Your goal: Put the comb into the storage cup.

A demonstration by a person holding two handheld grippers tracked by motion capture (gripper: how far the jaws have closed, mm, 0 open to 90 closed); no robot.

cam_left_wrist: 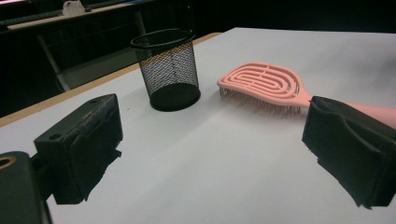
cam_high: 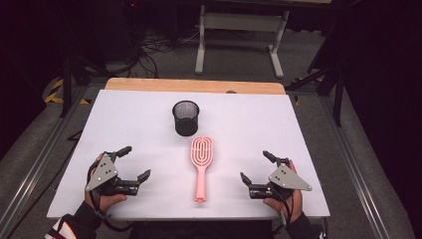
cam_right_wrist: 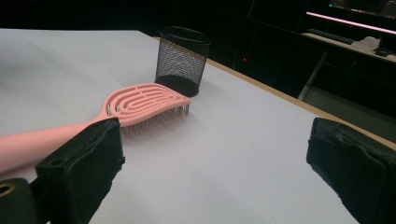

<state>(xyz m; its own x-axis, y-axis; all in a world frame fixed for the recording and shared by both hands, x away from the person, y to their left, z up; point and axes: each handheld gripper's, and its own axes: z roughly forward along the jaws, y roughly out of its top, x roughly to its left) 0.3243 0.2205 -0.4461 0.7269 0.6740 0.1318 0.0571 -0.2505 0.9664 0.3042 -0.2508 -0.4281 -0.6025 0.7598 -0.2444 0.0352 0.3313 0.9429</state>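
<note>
Nothing picked up yet: brush on the table, cup empty as far as can be seen.

One pink hairbrush point(cam_high: 201, 167) lies flat near the middle of the white table point(cam_high: 124, 124), bristles down, handle toward the near edge, head pointing at the cup. One black mesh cup point(cam_high: 186, 118) stands upright just beyond the brush head, close to it but apparently not touching. Two grippers, both low over the table near the front edge: left gripper point(cam_high: 133, 162) to the left of the handle, right gripper point(cam_high: 256, 165) to the right, each well apart from the brush. Both have jaws spread wide, holding nothing. Judged: the work looks unstarted; grasping the brush and likely dropping it into the cup all remain.
</note>
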